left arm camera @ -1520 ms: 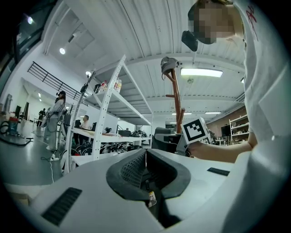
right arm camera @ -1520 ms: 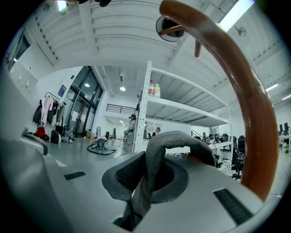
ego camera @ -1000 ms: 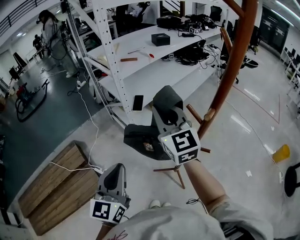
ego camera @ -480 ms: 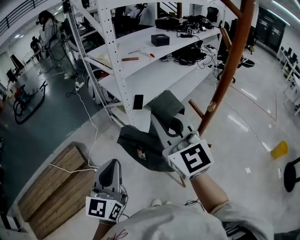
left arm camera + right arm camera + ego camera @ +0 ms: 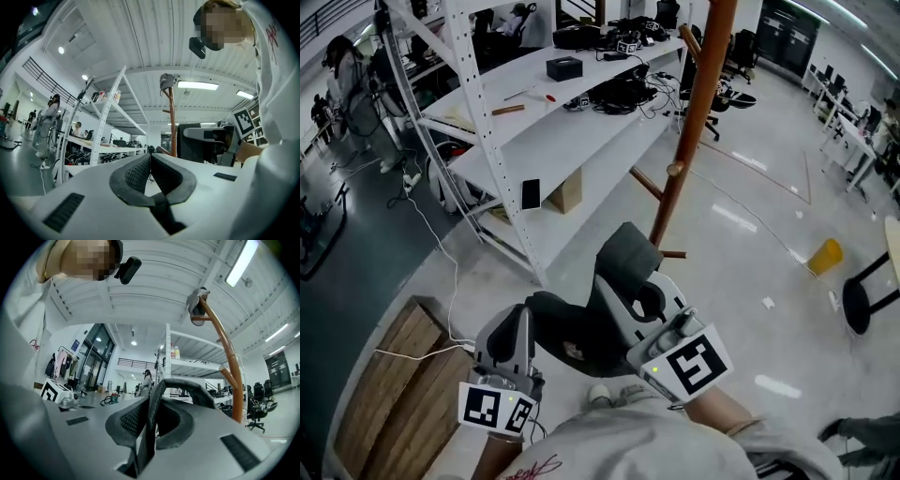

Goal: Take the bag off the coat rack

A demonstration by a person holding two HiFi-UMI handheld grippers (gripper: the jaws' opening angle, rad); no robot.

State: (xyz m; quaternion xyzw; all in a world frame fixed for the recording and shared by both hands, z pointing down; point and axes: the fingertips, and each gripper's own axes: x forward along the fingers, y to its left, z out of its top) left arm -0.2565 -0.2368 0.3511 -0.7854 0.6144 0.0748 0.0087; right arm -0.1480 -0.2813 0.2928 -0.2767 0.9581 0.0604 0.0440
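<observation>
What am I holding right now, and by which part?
The right gripper clamps the bag by its strap; the left gripper is shut on nothing.

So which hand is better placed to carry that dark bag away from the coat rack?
Right: the right claw is shut on the strap of the dark grey fabric bag, which hangs clear of the brown wooden coat rack. The left claw is shut with nothing in it.

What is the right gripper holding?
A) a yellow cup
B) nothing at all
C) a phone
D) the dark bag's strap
D: in the right gripper view the right gripper is shut on the strap, and in the head view the dark bag hangs below it, away from the coat rack.
</observation>
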